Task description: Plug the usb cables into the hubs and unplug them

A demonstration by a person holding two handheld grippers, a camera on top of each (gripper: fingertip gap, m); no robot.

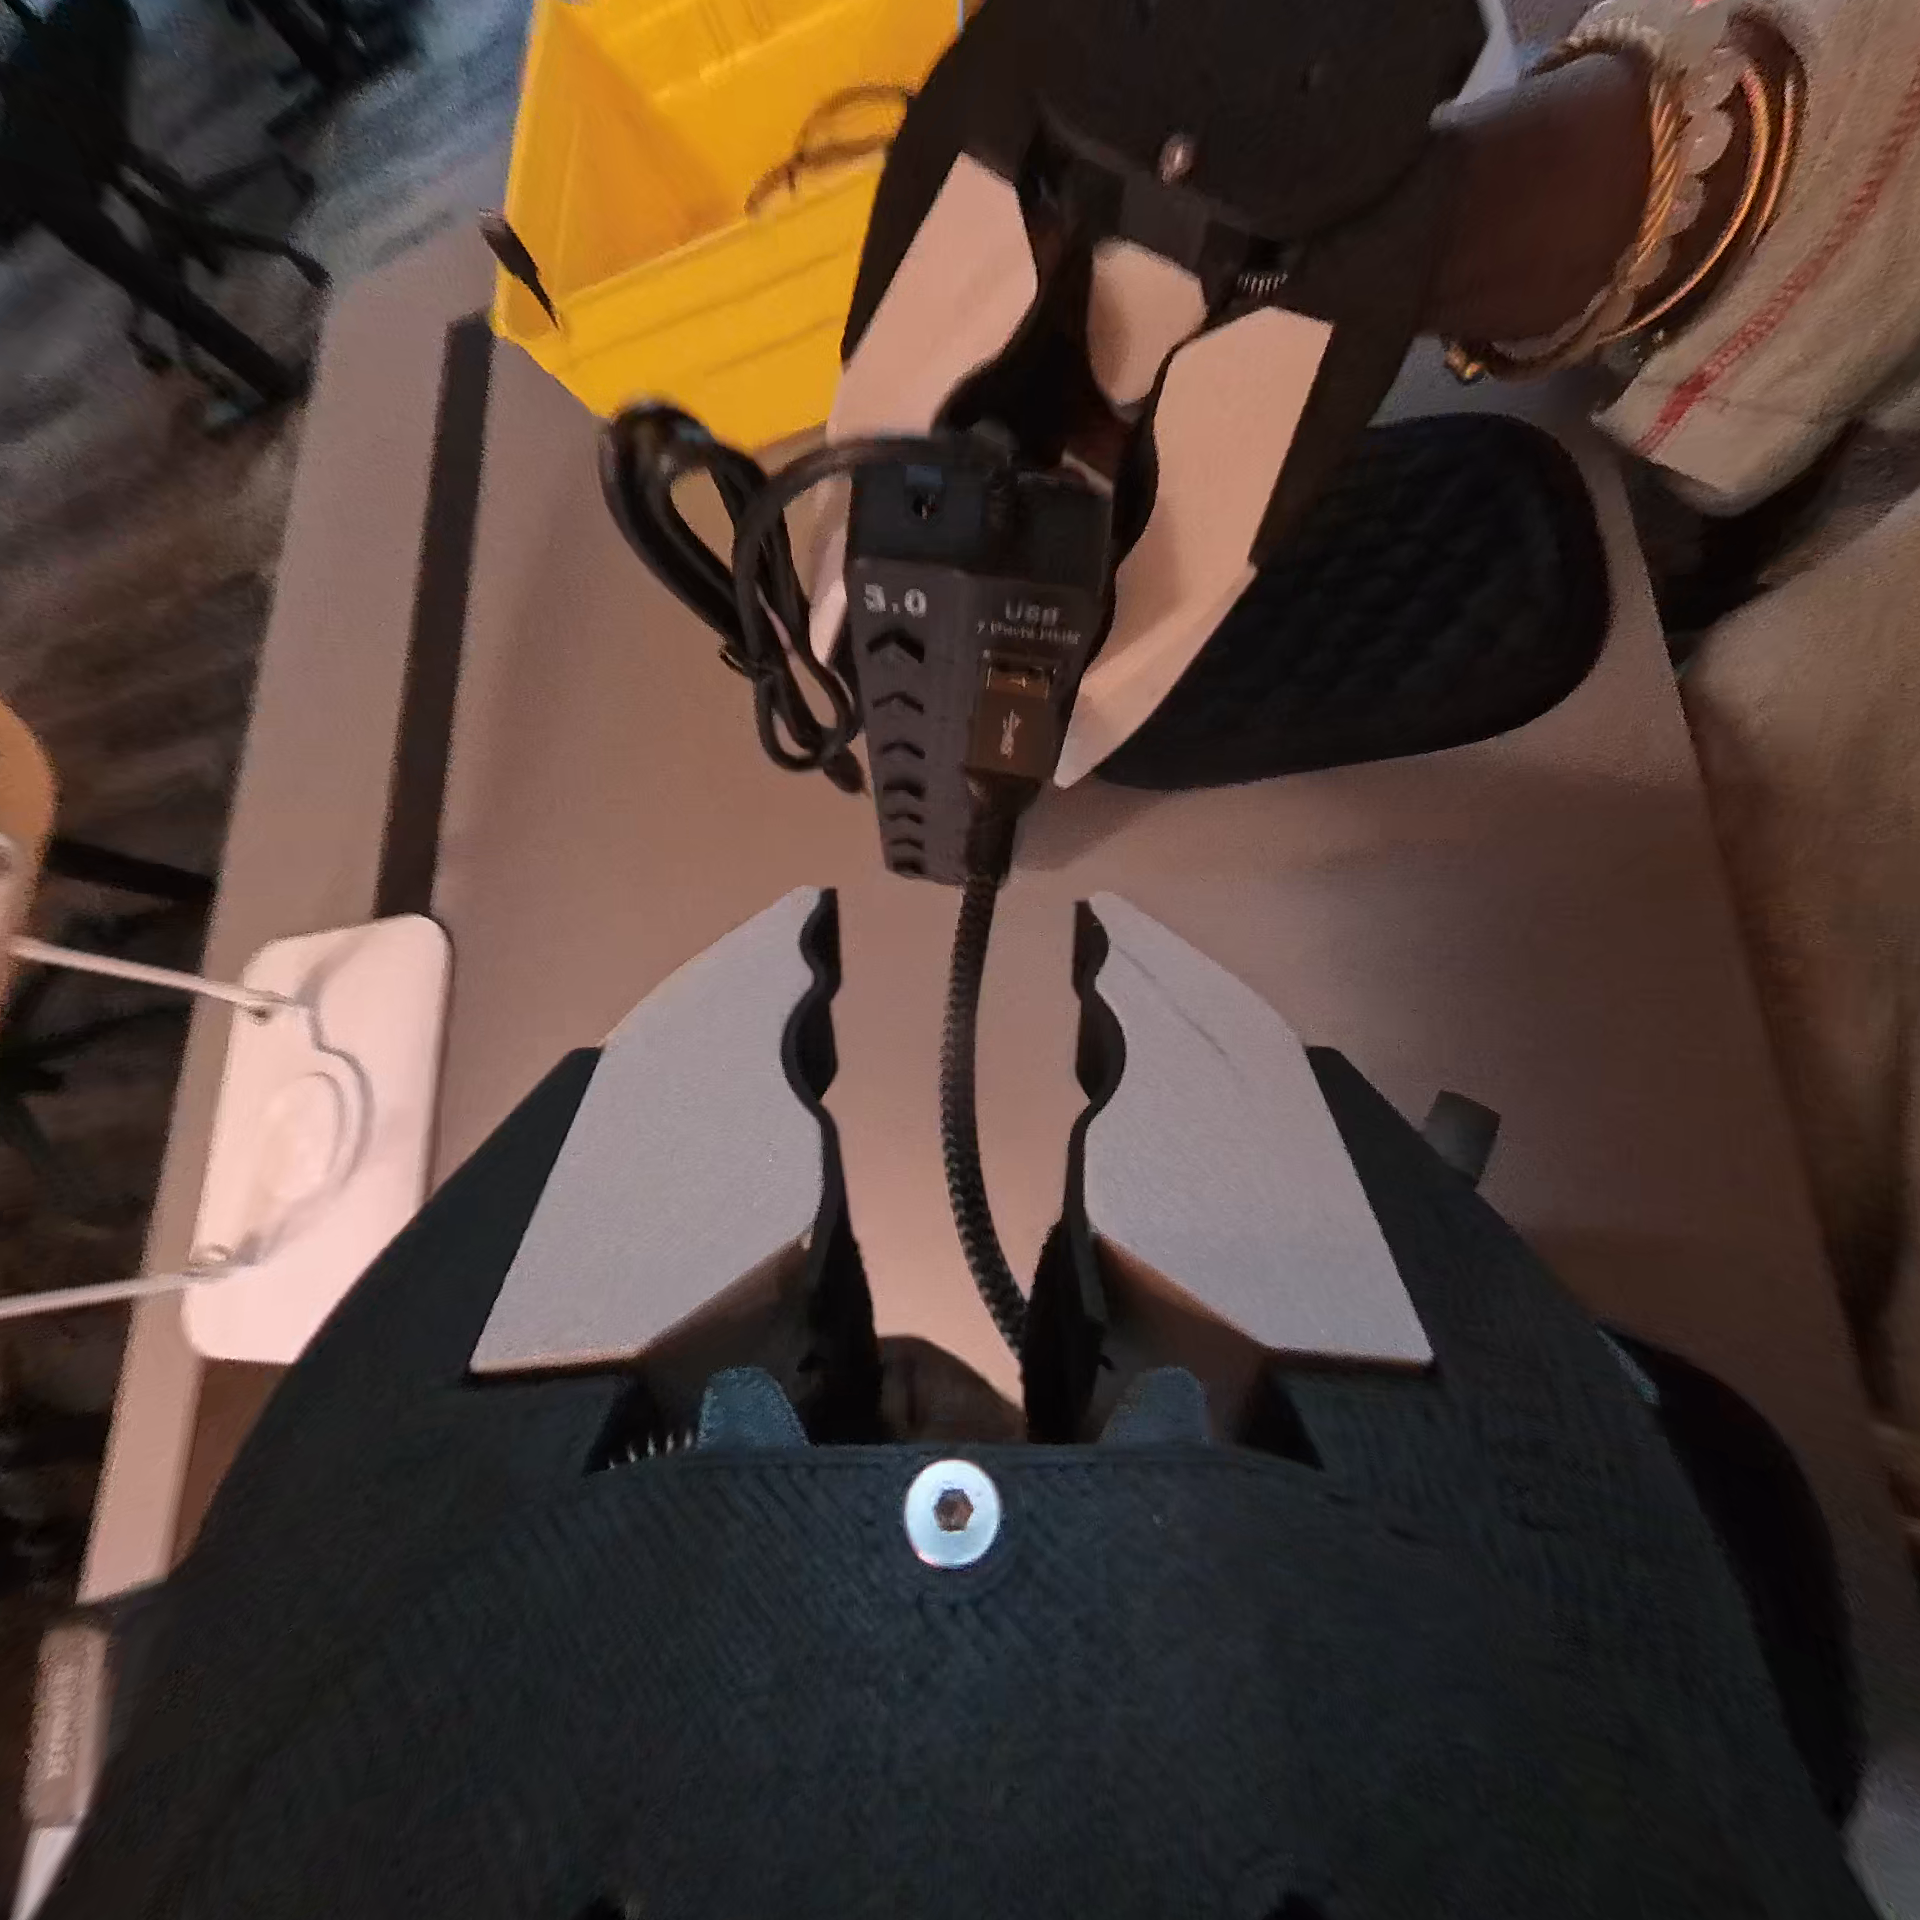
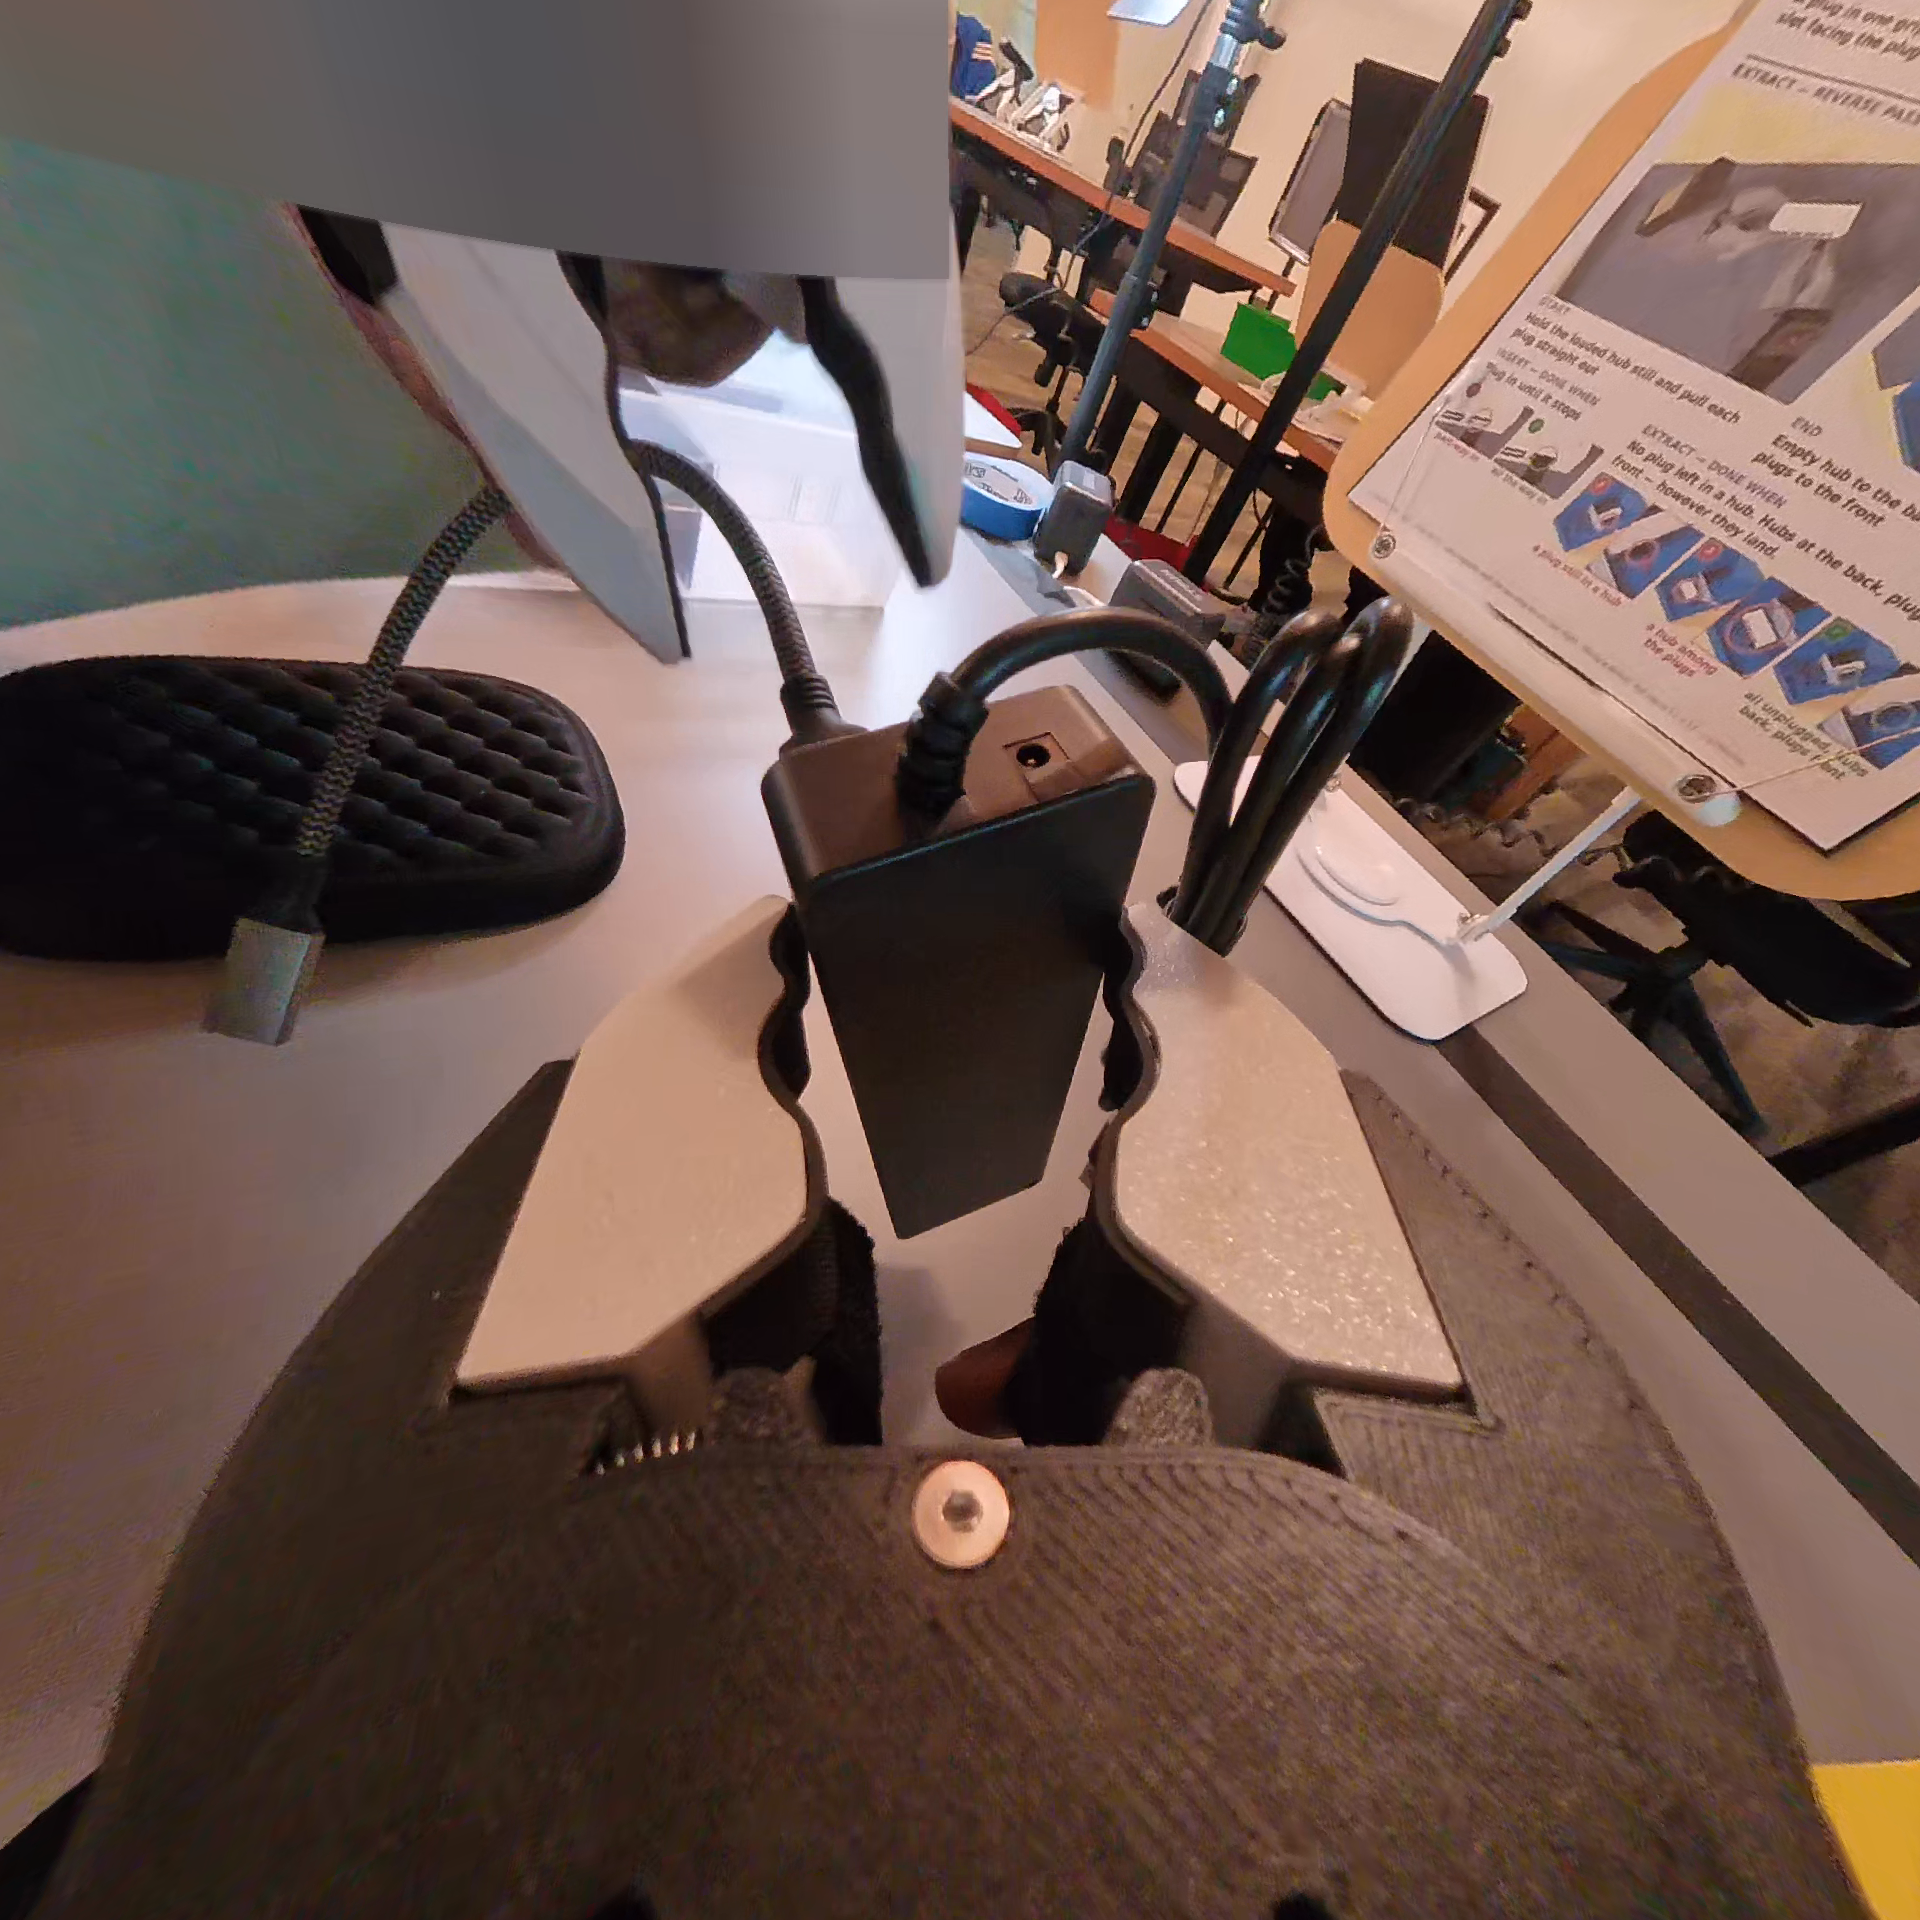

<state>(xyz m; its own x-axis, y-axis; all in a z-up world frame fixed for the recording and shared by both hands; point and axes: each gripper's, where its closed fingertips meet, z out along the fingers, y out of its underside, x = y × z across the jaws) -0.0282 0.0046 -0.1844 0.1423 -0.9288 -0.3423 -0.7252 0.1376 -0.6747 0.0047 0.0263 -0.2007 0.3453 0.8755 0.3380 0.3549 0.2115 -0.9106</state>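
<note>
Left wrist view:
- Left gripper (image 1: 954, 1049): jaws stand wide apart, clamping nothing; the braided cable (image 1: 961, 1101) runs between them toward the lower centre of the frame
- Hub (image 1: 961, 665): black, frame centre, just beyond the fingertips; long axis runs straight away from this gripper; one metal plug (image 1: 1006, 740) seated in a port on its right face
- Right gripper (image 1: 1081, 499): upper frame, clamped on the hub's far end
- Key relation: the plug lies dead ahead, nearest the left gripper
- Writing: white print on the hub, not transcribed

Right wrist view:
- Right gripper (image 2: 956, 1023): closed on the hub (image 2: 951, 987), which stands out of its jaws toward the frame centre
- Cable's free plug (image 2: 262, 977): left edge, resting by a black pad (image 2: 416, 790)
- Printed instruction sheet (image 2: 1704, 436): upper right, on a stand
</note>
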